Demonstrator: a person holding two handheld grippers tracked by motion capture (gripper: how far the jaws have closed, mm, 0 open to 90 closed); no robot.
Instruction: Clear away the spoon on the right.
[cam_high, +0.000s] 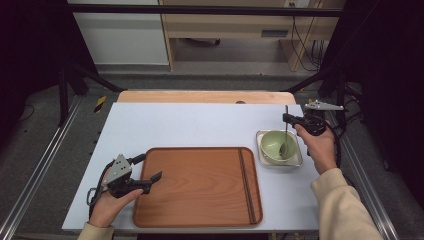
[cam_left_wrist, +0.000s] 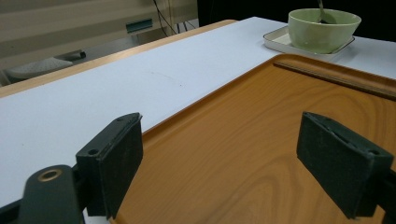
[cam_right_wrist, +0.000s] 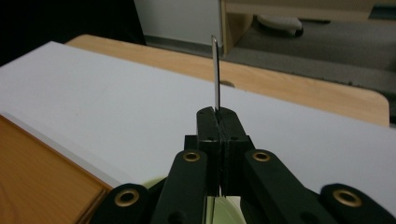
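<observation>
A pale green bowl (cam_high: 274, 145) sits on a small white square dish (cam_high: 298, 161) at the table's right. A metal spoon (cam_high: 286, 131) stands in the bowl, its head down and its handle up. My right gripper (cam_high: 288, 118) is shut on the spoon's handle (cam_right_wrist: 215, 74), which rises thin between the closed jaws in the right gripper view. My left gripper (cam_high: 156, 178) rests open over the left part of the wooden tray (cam_high: 200, 200); its two pads (cam_left_wrist: 116, 158) stand wide apart with nothing between them. The bowl (cam_left_wrist: 322, 29) lies far ahead of the left gripper.
The tray (cam_left_wrist: 261, 154) lies on a light blue-white tabletop (cam_high: 190, 125), with a pair of dark chopsticks (cam_high: 246, 185) along the tray's right side. A wooden strip (cam_high: 205, 96) borders the table's far edge. Dark frame posts stand at both sides.
</observation>
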